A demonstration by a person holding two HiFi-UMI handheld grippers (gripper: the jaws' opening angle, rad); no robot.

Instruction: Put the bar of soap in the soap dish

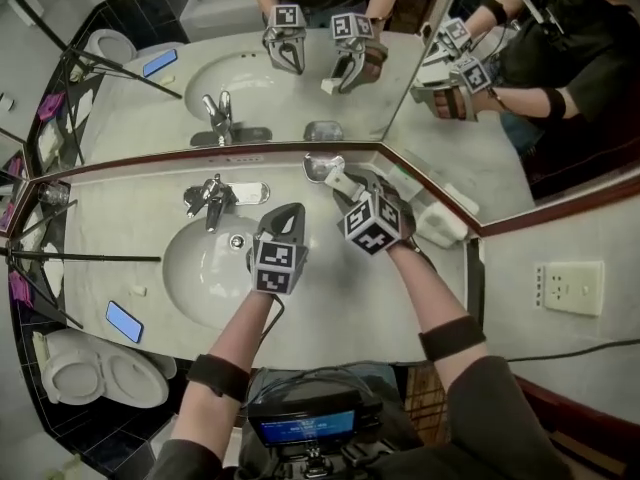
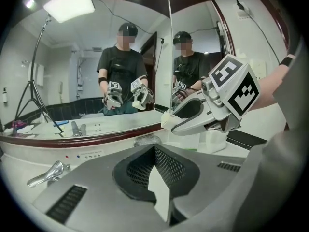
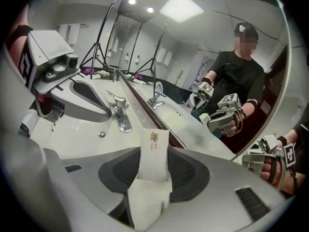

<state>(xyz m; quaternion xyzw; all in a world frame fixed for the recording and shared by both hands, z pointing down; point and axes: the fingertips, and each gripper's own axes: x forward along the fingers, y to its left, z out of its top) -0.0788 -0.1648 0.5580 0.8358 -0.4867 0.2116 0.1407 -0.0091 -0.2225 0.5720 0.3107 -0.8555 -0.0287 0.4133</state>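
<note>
Your left gripper [image 1: 288, 214] sits over the right edge of the sink [image 1: 195, 278], with the faucet [image 1: 212, 202] just behind it to the left. Your right gripper [image 1: 352, 188] is to its right. The bar of soap [image 1: 341, 179] is between its jaws, close before the soap dish [image 1: 322, 165], which lies on the counter [image 1: 340, 318] against the mirror [image 1: 300, 78]. A phone [image 1: 124, 320] lies at the counter's front left.

grey tongs [image 1: 284, 211], black wristbands [image 1: 215, 376]
</note>
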